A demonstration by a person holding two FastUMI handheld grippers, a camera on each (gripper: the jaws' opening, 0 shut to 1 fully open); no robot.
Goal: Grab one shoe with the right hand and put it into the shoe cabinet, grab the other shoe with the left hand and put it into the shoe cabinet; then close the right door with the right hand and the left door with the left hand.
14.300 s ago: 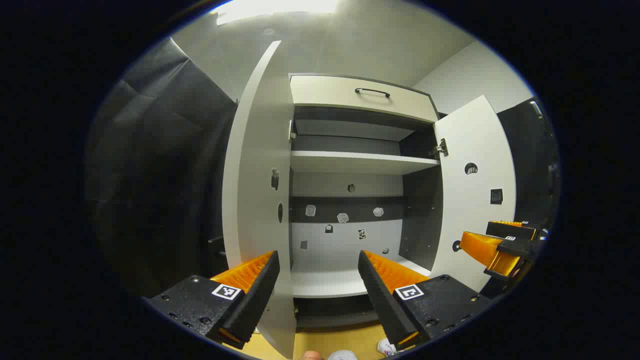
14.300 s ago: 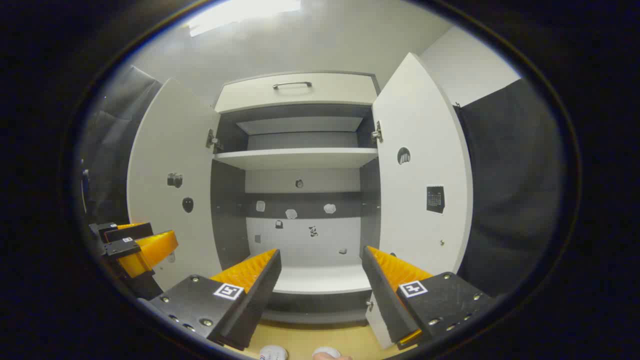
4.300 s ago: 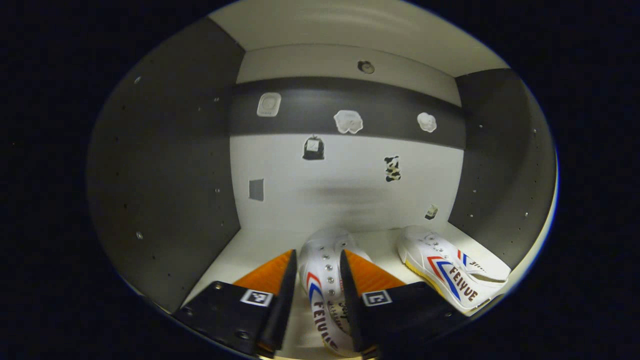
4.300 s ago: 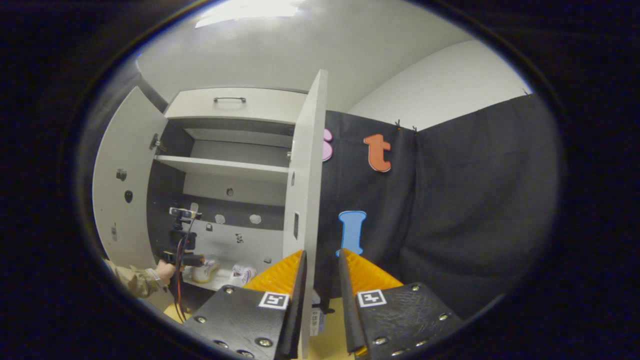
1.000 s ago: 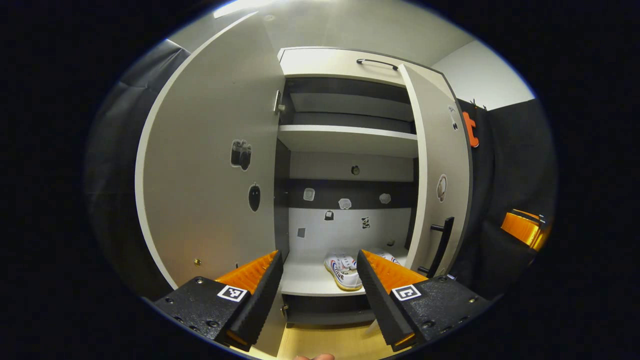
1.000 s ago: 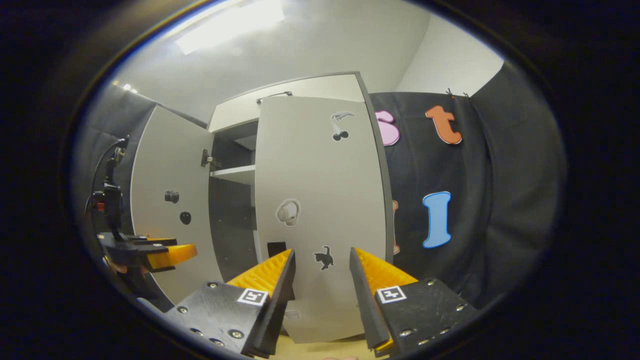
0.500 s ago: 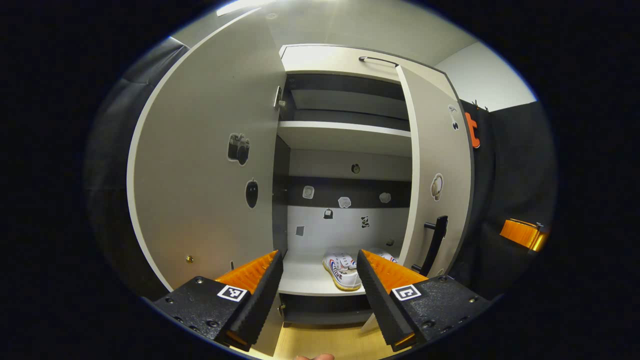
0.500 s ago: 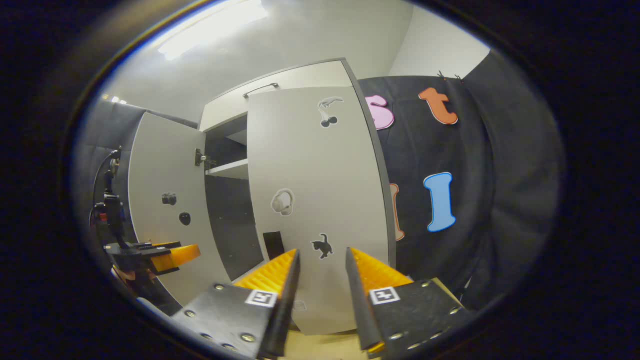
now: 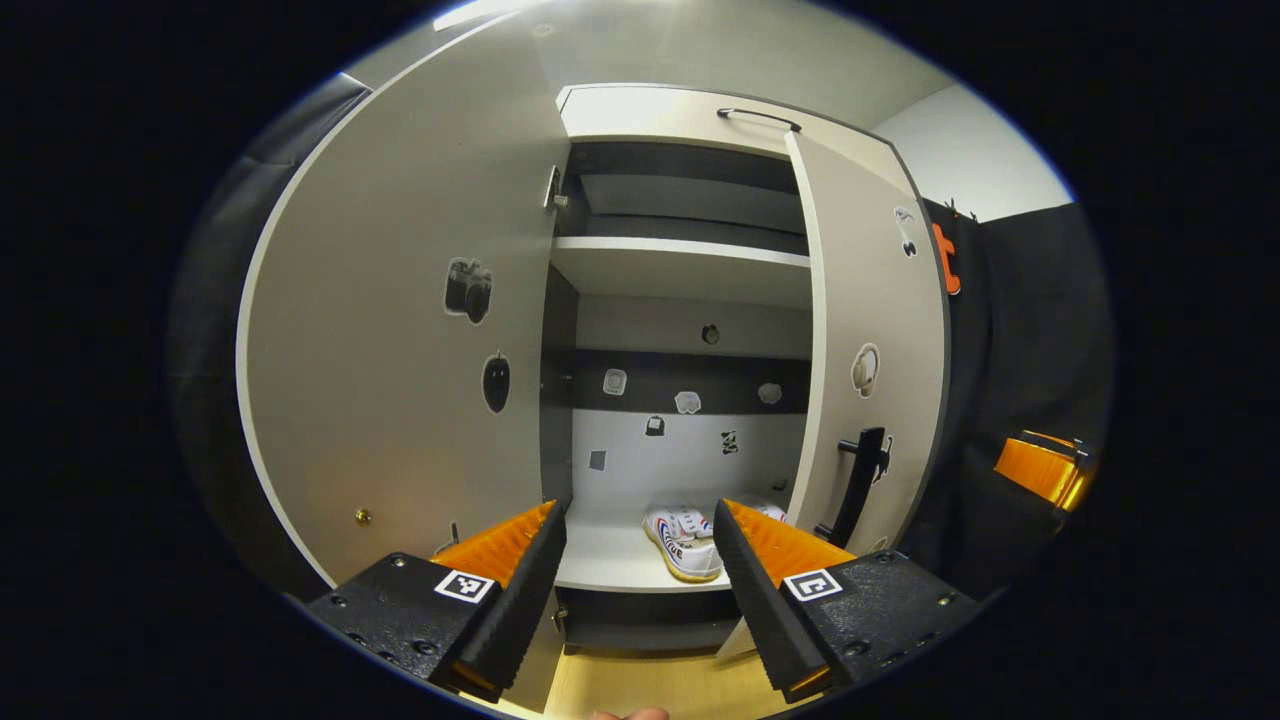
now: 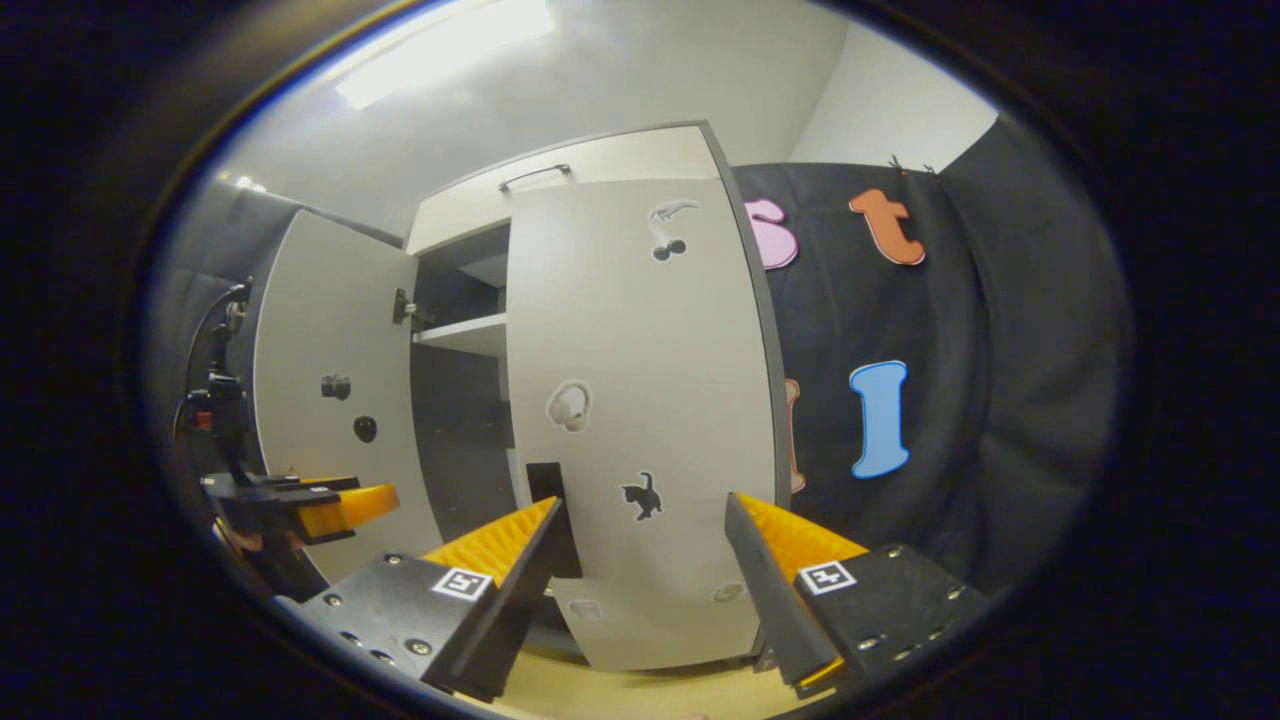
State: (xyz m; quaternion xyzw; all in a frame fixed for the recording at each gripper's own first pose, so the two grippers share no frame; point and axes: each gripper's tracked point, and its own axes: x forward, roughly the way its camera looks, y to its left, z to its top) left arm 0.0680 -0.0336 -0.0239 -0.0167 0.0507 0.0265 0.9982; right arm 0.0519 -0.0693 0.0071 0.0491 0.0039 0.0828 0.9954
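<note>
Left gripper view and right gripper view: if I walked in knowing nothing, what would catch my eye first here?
Probably the tall pale shoe cabinet, its left door swung wide and its right door nearly shut. White shoes with red and blue stripes sit on its bottom shelf. Small stickers dot both doors and the back wall.

A ceiling light (image 10: 445, 50) glows over plain white walls (image 10: 880, 115), black cloth (image 10: 1000, 400) draping the booth's sides and pale wooden floor (image 9: 650, 685) below.

Shoes (image 9: 684, 530) inside cabinet (image 9: 690, 115), between its doors (image 9: 400, 330).
</note>
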